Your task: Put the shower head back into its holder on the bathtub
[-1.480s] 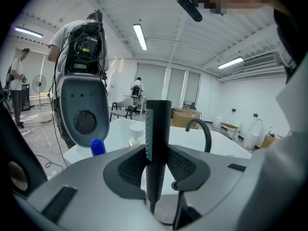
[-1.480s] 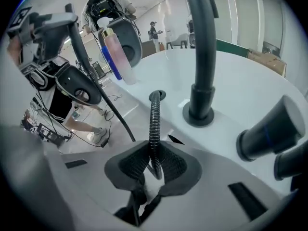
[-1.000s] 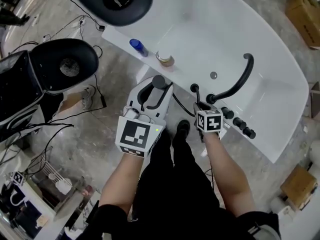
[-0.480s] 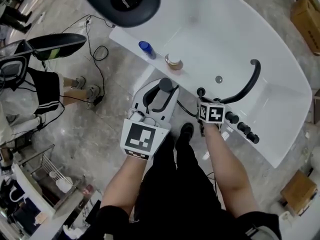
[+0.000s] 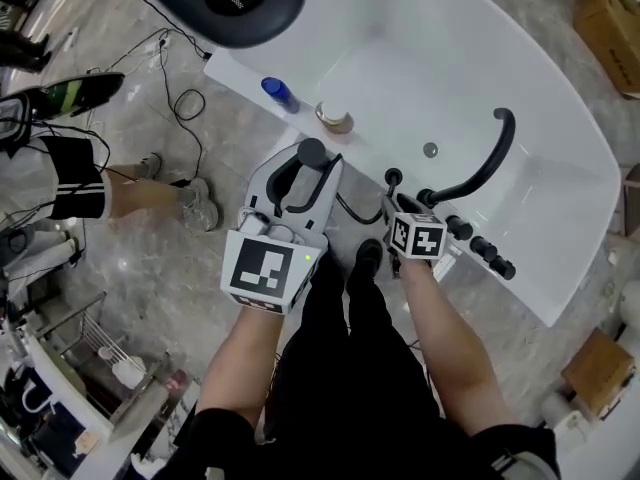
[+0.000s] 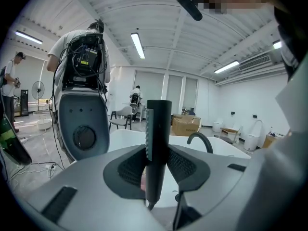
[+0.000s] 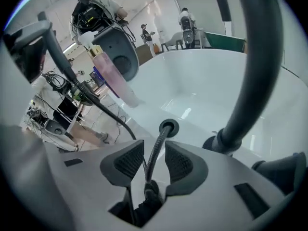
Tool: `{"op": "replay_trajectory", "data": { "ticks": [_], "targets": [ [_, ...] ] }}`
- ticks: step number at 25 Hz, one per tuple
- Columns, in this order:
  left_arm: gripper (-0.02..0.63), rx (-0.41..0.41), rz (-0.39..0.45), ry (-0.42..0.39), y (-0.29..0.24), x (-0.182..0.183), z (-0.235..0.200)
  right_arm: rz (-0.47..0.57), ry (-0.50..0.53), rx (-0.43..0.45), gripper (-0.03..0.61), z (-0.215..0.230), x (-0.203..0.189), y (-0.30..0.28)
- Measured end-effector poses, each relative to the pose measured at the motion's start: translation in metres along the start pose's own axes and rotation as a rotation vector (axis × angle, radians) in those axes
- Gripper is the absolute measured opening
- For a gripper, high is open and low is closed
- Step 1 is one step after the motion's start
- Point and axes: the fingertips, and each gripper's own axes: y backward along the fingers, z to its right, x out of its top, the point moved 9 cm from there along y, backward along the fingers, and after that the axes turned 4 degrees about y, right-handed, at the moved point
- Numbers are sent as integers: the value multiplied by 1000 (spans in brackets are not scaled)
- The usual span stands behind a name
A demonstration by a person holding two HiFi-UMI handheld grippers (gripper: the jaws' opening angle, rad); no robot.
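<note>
Right tongs (image 7: 147, 160) just opened, hose (image 7: 161, 134) between; left tongs (image 6: 156, 166) grip showerhead (image 6: 159, 121).

Left gripper (image 5: 305, 180) holds shower head (image 5: 312, 152) (black) beside bathtub (image 5: 420, 58).

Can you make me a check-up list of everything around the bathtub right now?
Surface: white bathtub on a gray floor.
Job's things: black shower head out of its holder; hose rises from the holder; faucet beside it.
Clutter: blue bottle and small jar on the bathtub's rim.
Grippers: left gripper jaws shut on the shower head; right gripper jaws have just been opening, hose between them, unsqueezed.
Cables: black cables looped on the floor.
Surroundings: person's legs at left; cardboard box at right.
</note>
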Motion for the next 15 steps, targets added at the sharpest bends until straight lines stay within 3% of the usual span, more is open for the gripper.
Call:
{"op": "replay_trajectory", "data": {
  "ticks": [7, 10, 12, 15],
  "targets": [
    [143, -5, -6, 32, -6, -18, -5, -51, -59, 83, 217, 2, -68, -23],
    [143, -6, -11, 44, -11, -29, -9, -87, -74, 102, 216, -3, -89, -48],
    [143, -5, -17, 45, -12, -34, -10, -107, -68, 76, 180, -4, -99, -57],
    [143, -7, -27, 44, -9, -39, -9, -104, -42, 34, 77, -3, -105, -52]
  ]
}}
